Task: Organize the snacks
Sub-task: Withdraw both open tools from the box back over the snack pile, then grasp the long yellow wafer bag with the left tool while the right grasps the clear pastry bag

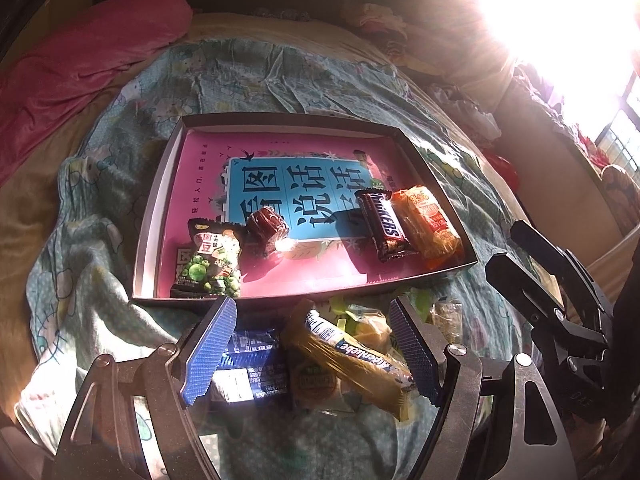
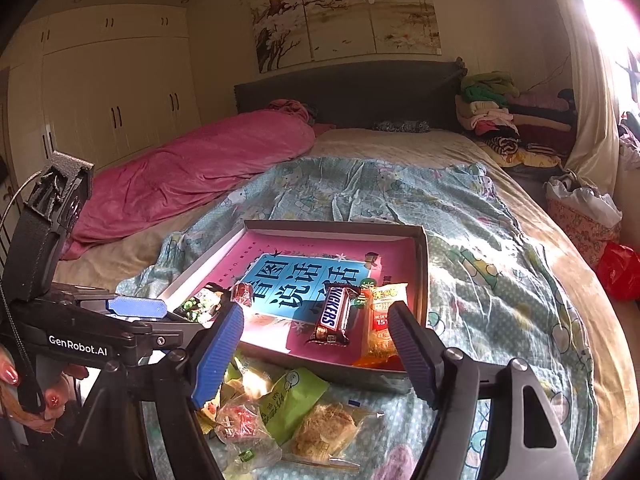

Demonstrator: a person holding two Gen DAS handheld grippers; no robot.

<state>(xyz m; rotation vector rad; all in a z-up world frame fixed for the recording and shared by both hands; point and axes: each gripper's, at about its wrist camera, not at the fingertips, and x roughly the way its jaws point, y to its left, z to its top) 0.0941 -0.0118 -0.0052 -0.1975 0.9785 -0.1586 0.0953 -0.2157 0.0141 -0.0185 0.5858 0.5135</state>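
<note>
A shallow box (image 1: 154,216) (image 2: 420,276) with a pink printed bottom lies on the bed. In it are a green pea packet (image 1: 208,260), a dark red sweet (image 1: 267,222), a Snickers bar (image 1: 382,224) (image 2: 332,314) and an orange packet (image 1: 428,222) (image 2: 382,320). In front of the box lies a loose heap: a yellow Alpenliebe bar (image 1: 352,356), a blue packet (image 1: 248,364), a green packet (image 2: 292,396) and a clear-wrapped pastry (image 2: 324,428). My left gripper (image 1: 312,352) is open over the heap, its jaws either side of the yellow bar. My right gripper (image 2: 316,352) is open and empty above the heap.
The box rests on a crumpled teal cartoon blanket (image 2: 460,216). A pink quilt (image 2: 192,168) lies along the left, folded clothes (image 2: 496,116) at the headboard. Strong window glare (image 1: 560,8) washes out the upper right. The other gripper's body (image 1: 560,292) is close on the right.
</note>
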